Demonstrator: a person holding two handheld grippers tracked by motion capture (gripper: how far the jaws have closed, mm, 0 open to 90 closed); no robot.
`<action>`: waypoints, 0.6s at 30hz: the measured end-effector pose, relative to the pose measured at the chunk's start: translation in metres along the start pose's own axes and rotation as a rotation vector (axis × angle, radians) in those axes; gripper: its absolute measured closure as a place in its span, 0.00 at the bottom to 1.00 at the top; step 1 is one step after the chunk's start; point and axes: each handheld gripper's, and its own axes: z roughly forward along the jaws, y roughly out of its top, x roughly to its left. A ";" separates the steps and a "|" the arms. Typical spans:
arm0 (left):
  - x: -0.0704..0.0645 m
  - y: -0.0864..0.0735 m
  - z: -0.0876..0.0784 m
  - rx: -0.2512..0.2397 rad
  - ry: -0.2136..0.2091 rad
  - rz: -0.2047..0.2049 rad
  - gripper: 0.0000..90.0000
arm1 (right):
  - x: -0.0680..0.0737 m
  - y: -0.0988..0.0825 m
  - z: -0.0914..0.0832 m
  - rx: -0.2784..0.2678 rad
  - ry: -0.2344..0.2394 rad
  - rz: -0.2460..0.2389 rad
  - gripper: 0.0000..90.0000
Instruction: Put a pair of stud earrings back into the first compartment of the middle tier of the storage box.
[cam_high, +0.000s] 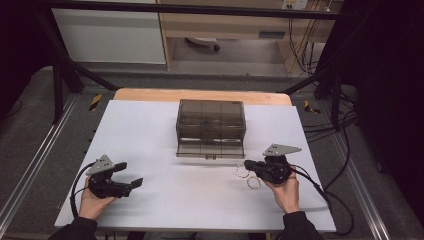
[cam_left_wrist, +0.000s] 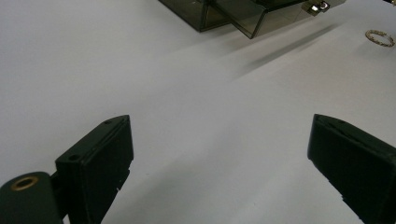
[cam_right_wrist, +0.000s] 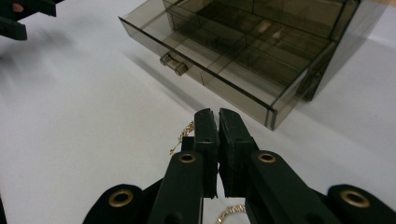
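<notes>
Resting at the near left of the white table (cam_high: 165, 200), the left gripper (cam_high: 131, 176) has its jaws apart on nothing. Near right, the right gripper (cam_high: 247, 164), jaws together, pinches a gold chain (cam_right_wrist: 183, 136) just beside two gold bracelets (cam_high: 248, 178). Farther off, the smoky plastic drawer box (cam_high: 211, 120) stands with its bottom drawer (cam_high: 210, 148) pulled out.

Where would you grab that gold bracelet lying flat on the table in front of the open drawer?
Probably from above, fingers straddling one side of the gold bracelet. It is a thin open ring lying flat on the white table, so a side approach finds nothing to bite. Pinch the rim part facing away from the smoky drawer box, where there is space.
</notes>
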 end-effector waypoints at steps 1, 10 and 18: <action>0.000 0.000 0.000 0.000 0.000 0.000 0.08 | 0.002 0.002 0.001 -0.001 0.004 0.002 0.96; 0.000 0.000 0.000 0.001 0.000 -0.002 0.08 | 0.015 0.021 0.014 -0.022 0.011 -0.009 0.96; 0.000 0.000 0.000 0.000 -0.001 -0.002 0.08 | 0.028 0.039 0.029 -0.036 0.028 -0.014 0.96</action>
